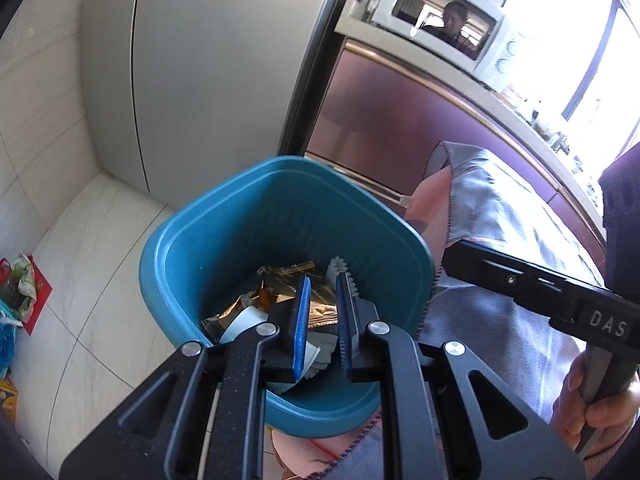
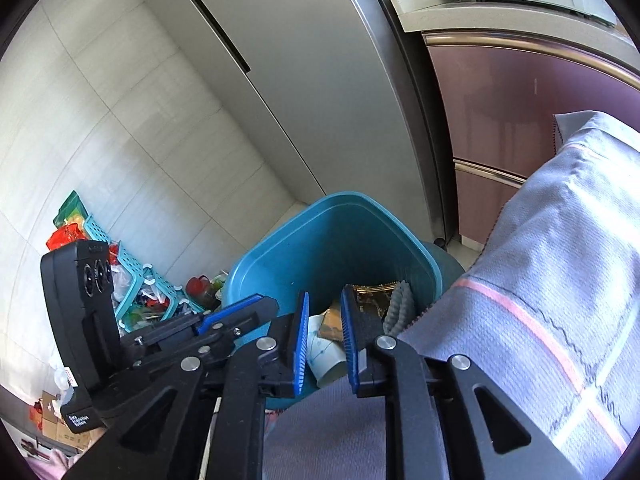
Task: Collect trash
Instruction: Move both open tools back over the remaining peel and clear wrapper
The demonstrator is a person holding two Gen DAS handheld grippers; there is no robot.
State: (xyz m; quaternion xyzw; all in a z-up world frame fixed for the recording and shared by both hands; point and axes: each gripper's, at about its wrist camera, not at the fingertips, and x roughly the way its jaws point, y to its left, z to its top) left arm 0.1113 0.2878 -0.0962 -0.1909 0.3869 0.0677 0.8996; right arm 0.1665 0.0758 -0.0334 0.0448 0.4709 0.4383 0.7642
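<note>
Over the blue bin (image 1: 224,240), the left gripper (image 1: 323,320) hangs with its 2 blue-padded fingers (image 1: 301,328) spread a little and nothing between them. Inside the bin lie a gold wrapper (image 1: 288,280), a paper cup (image 1: 244,322) and a grey ridged piece (image 1: 340,270). The bin stands on pale floor tiles (image 1: 80,300) in front of a steel fridge (image 1: 200,80), with a grey cloth (image 1: 500,220) draped just beside it on the right. The right gripper (image 2: 324,332) points into the same bin (image 2: 280,264) from the cloth side, fingers (image 2: 301,340) likewise parted and empty, the cup (image 2: 326,354) showing in the gap below them. In the right view the left gripper's body (image 2: 120,332) sits to the left, ahead of a teal basket (image 2: 132,276) of clutter by the wall.
</note>
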